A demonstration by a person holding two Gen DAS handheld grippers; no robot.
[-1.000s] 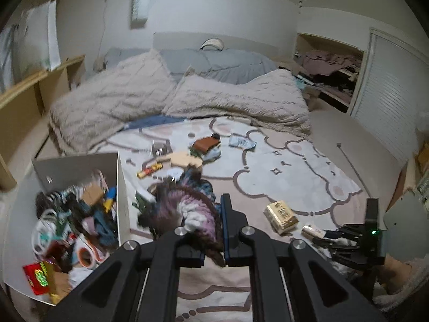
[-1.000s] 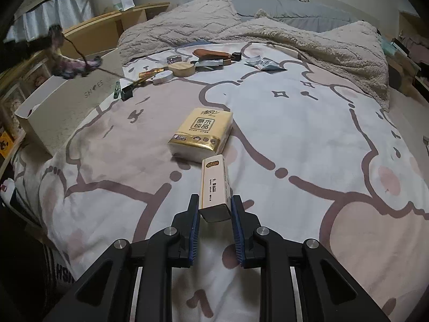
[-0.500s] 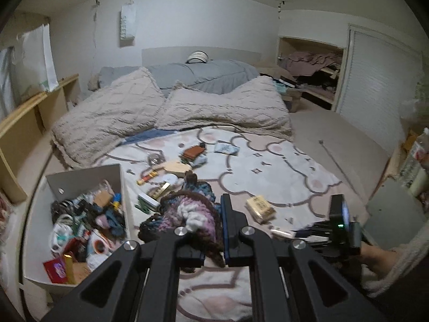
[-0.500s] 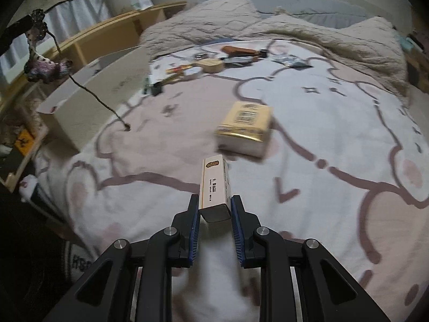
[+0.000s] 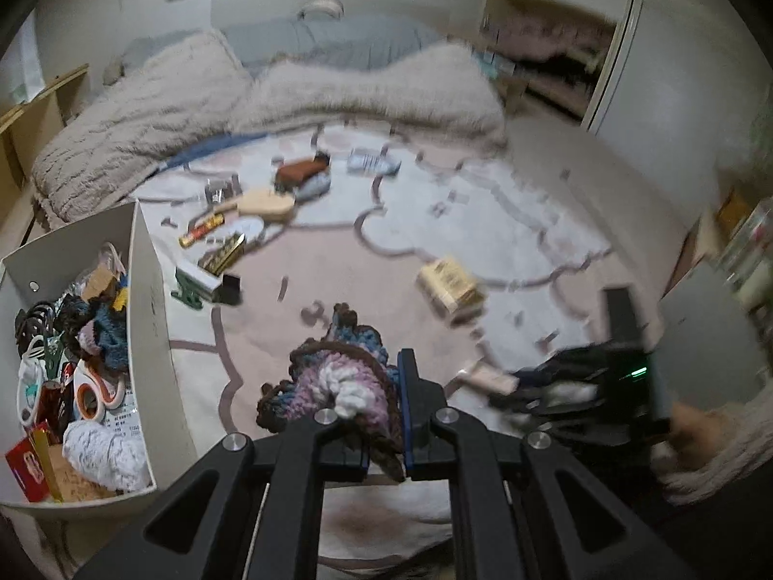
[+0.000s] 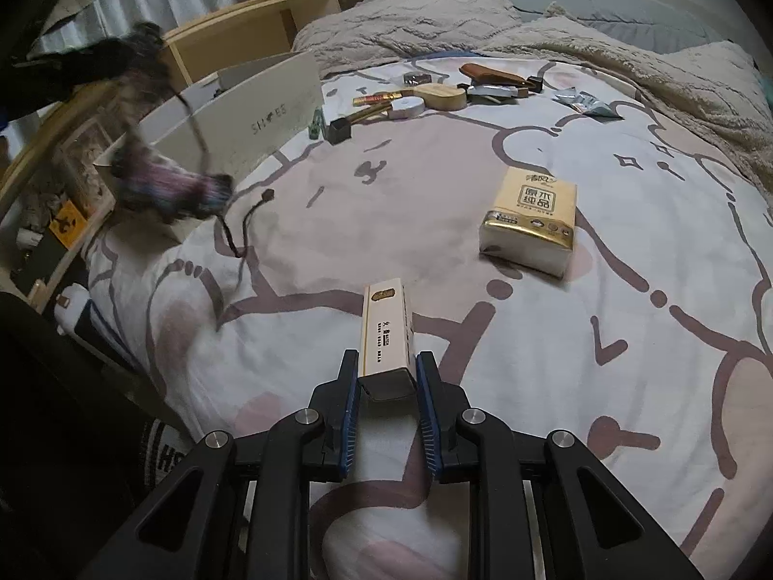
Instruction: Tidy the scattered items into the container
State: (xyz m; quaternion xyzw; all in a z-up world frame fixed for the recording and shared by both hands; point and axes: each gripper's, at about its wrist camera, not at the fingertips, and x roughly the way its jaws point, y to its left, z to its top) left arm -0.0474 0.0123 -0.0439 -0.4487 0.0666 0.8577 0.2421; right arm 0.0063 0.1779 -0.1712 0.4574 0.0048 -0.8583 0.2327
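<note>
1. Change: compared with a second ago, the left hand-held gripper [image 5: 374, 415] has come lower and nearer the bed [image 6: 628, 290]. The open white cardboard box [image 5: 145, 299] now sits closer at its left. The tan-and-gold tissue pack [image 6: 531, 220] has slid from just ahead of the right hand-held gripper [image 6: 386, 382] to well off on its right.
2. Left hand-held gripper: its jaws are clamped tight on a purple, blue and white crocheted yarn piece [image 5: 333, 382]. In the right wrist view a dark cord [image 6: 241, 232] trails from the piece onto the bed.
3. Right hand-held gripper: it is closed on a slim cream-and-gold carton [image 6: 386, 333], held by its near end, above the bed.
4. Meaning: both hands look to be in the carry stage. The yarn piece is beside the box but not yet over it, so the drop is still to come.
5. Where things are: the box stands at the bed's left edge, already heaped with oddments.
6. Count in hand: one yarn piece, one carton.
7. Count loose on the bed: one tissue pack alone, and a far cluster holding about ten items. These include a round wooden paddle [image 6: 442, 95], a brown leather case [image 6: 488, 72], a white tape roll [image 6: 406, 105], a small black block [image 6: 338, 129], a green clip [image 6: 315, 123] and a foil packet [image 6: 587, 104].
8. The rest of the cluster is too small to count surely.
</note>
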